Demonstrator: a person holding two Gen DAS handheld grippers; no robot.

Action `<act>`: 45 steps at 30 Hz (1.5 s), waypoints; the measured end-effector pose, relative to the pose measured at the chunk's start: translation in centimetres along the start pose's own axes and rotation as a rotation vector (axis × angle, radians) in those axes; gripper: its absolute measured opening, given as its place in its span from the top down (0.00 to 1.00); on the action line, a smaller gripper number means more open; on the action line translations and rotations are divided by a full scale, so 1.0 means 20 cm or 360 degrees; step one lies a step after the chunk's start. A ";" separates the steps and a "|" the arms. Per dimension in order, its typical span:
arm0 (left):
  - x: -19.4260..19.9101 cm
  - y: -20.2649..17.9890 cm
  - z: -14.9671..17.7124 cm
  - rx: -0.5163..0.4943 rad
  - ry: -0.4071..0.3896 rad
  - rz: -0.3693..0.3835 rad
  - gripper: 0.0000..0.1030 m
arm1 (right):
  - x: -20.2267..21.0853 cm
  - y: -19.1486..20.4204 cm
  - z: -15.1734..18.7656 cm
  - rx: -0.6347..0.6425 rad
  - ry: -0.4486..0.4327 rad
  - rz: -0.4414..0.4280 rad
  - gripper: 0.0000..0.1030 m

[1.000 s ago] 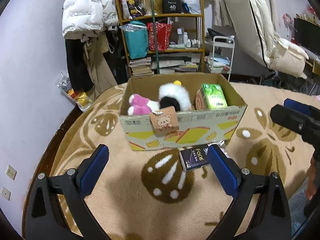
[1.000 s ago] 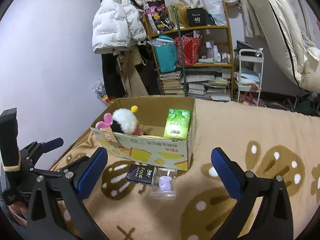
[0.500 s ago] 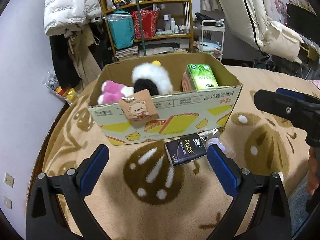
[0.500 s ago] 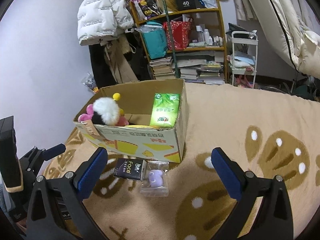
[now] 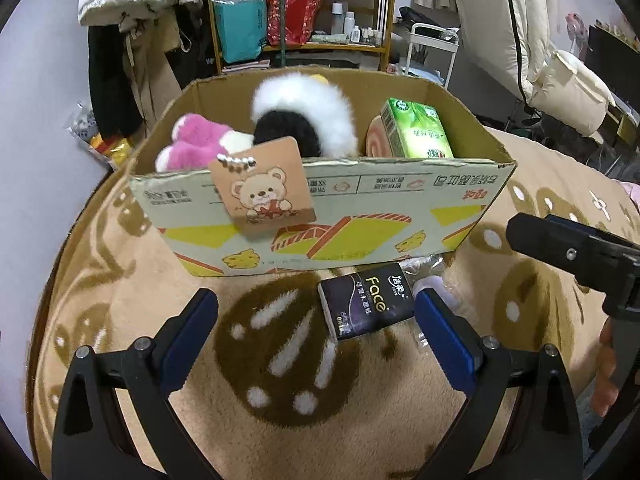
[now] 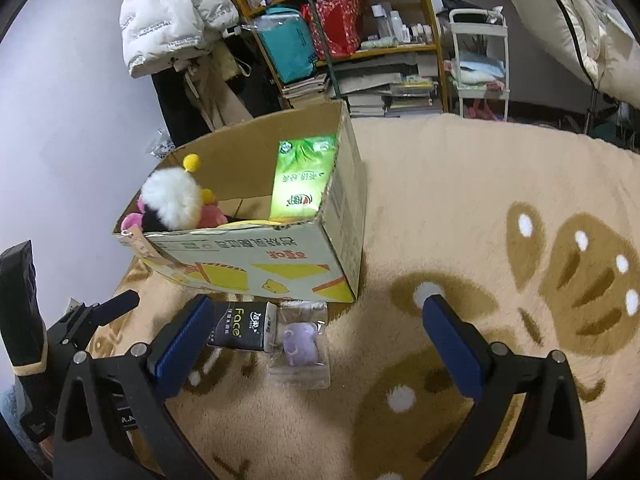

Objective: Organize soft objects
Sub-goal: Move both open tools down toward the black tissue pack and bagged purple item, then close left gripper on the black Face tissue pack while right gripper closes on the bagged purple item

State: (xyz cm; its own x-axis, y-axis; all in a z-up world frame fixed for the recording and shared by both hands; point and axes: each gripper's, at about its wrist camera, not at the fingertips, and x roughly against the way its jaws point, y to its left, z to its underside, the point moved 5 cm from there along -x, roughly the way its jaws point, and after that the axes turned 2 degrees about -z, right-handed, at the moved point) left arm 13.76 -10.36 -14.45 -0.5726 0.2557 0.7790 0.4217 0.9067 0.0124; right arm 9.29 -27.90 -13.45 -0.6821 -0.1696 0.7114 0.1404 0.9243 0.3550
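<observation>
A cardboard box (image 5: 360, 216) (image 6: 280, 264) stands on the beige rug. It holds a pink plush (image 5: 196, 144), a white and black plush (image 5: 304, 116) (image 6: 172, 200) and a green tissue pack (image 5: 420, 132) (image 6: 304, 176). A dark "Face" tissue pack (image 5: 366, 300) (image 6: 244, 326) lies on the rug in front of the box. A clear bag with a purple soft toy (image 6: 300, 344) lies beside it. My left gripper (image 5: 316, 332) is open, just short of the dark pack. My right gripper (image 6: 316, 340) is open, straddling the purple toy bag from above.
A bear tag (image 5: 264, 188) hangs over the box's front wall. Behind stand a cluttered shelf (image 5: 304, 12) (image 6: 352, 40), hanging coats (image 6: 172, 20), a white cart (image 6: 480, 64) and a wall at left. Patterned rug (image 6: 480, 208) stretches to the right.
Both grippers have moved forward and down toward the box front. The dark pack and the toy bag now sit close to the fingers. Both stay open.
</observation>
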 end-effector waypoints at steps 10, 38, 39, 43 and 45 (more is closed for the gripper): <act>-0.10 -0.02 0.00 0.0019 0.0048 0.0147 0.05 | -0.11 -0.06 0.03 -0.0087 0.0099 -0.0001 0.00; -0.32 -0.20 0.01 -0.0149 0.0165 0.0114 0.05 | -0.28 -0.17 0.07 -0.0182 0.0238 0.0018 0.00; -0.33 -0.20 0.01 -0.0158 0.0167 0.0073 0.05 | -0.28 -0.17 0.07 -0.0183 0.0245 0.0017 0.00; -0.36 -0.18 0.00 -0.0123 0.0195 0.0077 0.05 | -0.30 -0.18 0.08 -0.0178 0.0271 0.0033 0.00; -0.36 -0.18 0.00 -0.0122 0.0201 0.0073 0.05 | -0.31 -0.17 0.09 -0.0175 0.0283 0.0031 0.00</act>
State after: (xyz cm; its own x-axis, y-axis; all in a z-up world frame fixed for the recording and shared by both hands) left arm 16.39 -15.50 -20.14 -0.4606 0.2479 0.8523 0.5006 0.8655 0.0188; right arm 11.77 -29.41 -20.20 -0.5421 -0.2187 0.8113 0.2364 0.8868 0.3970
